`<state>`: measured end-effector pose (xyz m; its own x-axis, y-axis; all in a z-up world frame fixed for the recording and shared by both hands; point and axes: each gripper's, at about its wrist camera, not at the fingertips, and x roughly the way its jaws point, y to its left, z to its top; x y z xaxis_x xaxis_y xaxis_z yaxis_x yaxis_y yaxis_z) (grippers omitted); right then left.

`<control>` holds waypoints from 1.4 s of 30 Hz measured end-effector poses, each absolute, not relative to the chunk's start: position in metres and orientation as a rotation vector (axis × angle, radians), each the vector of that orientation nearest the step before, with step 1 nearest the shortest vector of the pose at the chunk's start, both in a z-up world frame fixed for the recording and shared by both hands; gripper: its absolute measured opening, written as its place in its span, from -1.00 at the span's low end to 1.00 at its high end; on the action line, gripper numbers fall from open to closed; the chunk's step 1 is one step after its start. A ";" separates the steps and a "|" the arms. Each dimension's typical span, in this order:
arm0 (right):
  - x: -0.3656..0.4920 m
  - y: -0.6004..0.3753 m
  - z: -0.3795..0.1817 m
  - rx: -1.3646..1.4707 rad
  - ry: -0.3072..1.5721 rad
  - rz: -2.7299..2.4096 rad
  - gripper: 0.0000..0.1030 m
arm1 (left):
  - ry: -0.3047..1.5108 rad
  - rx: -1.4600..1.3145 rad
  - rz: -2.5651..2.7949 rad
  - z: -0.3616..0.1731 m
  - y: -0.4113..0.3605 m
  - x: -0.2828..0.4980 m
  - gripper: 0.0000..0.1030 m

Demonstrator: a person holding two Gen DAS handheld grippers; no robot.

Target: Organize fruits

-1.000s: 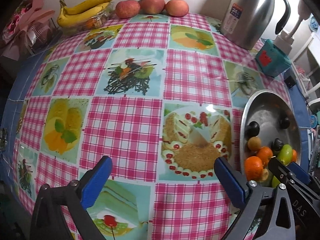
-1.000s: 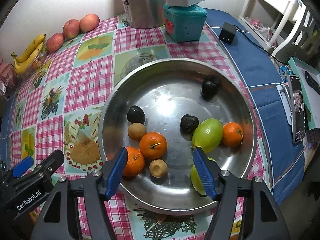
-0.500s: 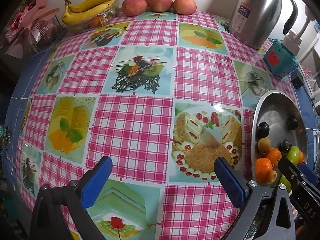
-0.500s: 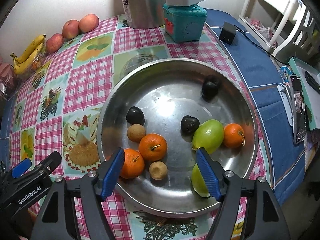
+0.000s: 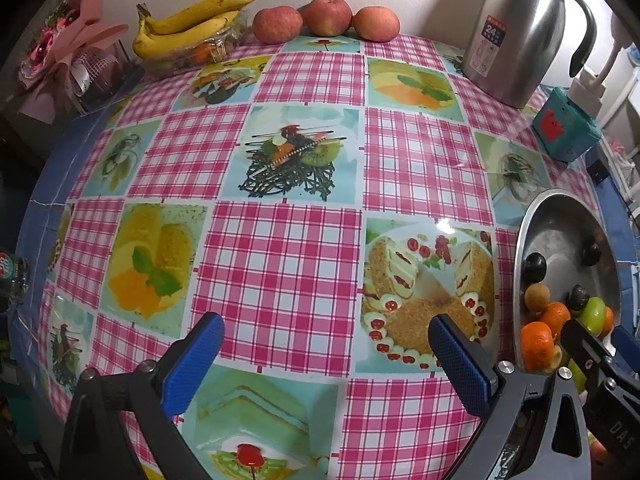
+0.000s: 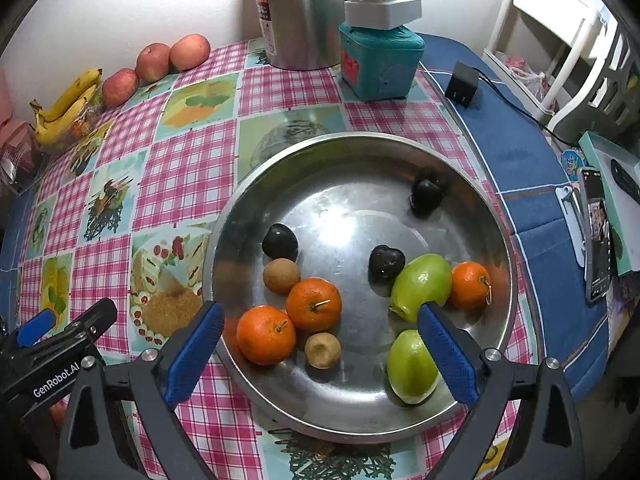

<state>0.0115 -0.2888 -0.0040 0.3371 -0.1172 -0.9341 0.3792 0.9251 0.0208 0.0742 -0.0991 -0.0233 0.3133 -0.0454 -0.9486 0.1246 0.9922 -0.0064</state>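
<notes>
Right gripper (image 6: 320,344) fingers spread wide over the steel bowl (image 6: 472,184); a glossy green mango (image 6: 412,366) lies lengthwise beside its right finger. Left gripper (image 5: 324,354) also gapes, empty.

Left wrist view: looked forward and down over the checked tablecloth (image 5: 280,264), toward bananas (image 5: 192,28) at the far wall. Right wrist view: hung close above the steel basin (image 6: 360,144), facing steeply down. Shared by both: basin, tablecloth, steel thermos jug (image 6: 300,12), bananas.

The left gripper (image 5: 326,346) hovered over the bench (image 5: 280,256), jaws wide apart and empty. A metal bowl (image 5: 524,232) of fruit sat at the right.
</notes>
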 end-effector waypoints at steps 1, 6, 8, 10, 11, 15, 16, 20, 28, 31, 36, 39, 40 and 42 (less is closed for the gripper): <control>0.012 -0.288 -0.004 0.253 1.185 -0.323 0.89 | 1.247 0.067 -0.120 -0.024 -0.098 0.075 1.00; 0.015 -0.284 -0.005 0.259 1.174 -0.292 0.89 | 1.217 0.095 -0.124 -0.023 -0.096 0.075 1.00; 0.016 -0.281 -0.005 0.247 1.169 -0.287 0.89 | 1.189 0.159 -0.070 -0.023 -0.096 0.074 1.00; 0.016 -0.278 -0.005 0.231 1.157 -0.282 0.89 | 1.170 0.214 -0.013 -0.023 -0.094 0.074 1.00; 0.016 -0.277 -0.005 0.229 1.154 -0.280 0.89 | 1.165 0.221 0.001 -0.023 -0.093 0.074 1.00; 0.016 -0.273 -0.006 0.241 1.149 -0.269 0.89 | 1.137 0.245 0.079 -0.018 -0.085 0.070 1.00; 0.016 -0.272 -0.006 0.241 1.149 -0.267 0.89 | 1.131 0.256 0.107 -0.017 -0.082 0.069 1.00; 0.011 -0.264 -0.008 0.243 1.154 -0.257 0.89 | 1.137 0.311 0.140 -0.019 -0.074 0.063 1.00; -0.014 -0.254 -0.003 0.251 1.143 -0.249 0.89 | 1.212 0.330 0.122 -0.023 -0.061 0.036 1.00; -0.026 -0.254 -0.002 0.249 1.142 -0.259 0.89 | 1.206 0.327 0.116 -0.019 -0.056 0.021 1.00; -0.046 -0.246 -0.001 0.216 1.145 -0.275 0.89 | 1.170 0.295 0.078 -0.006 -0.049 -0.002 1.00; -0.054 -0.241 0.001 0.205 1.137 -0.267 0.89 | 1.138 0.286 0.067 0.003 -0.049 -0.009 1.00; -0.056 -0.239 0.004 0.204 1.124 -0.267 0.89 | 1.130 0.277 0.060 0.006 -0.048 -0.011 1.00; -0.058 -0.239 0.008 0.201 1.105 -0.274 0.89 | 1.119 0.258 0.054 0.011 -0.046 -0.014 1.00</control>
<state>-0.0583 -0.2385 0.0084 0.4211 -0.1179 -0.8993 0.3163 0.9484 0.0238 -0.0142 -0.0463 0.0112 0.4389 0.1725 -0.8818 0.0861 0.9688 0.2323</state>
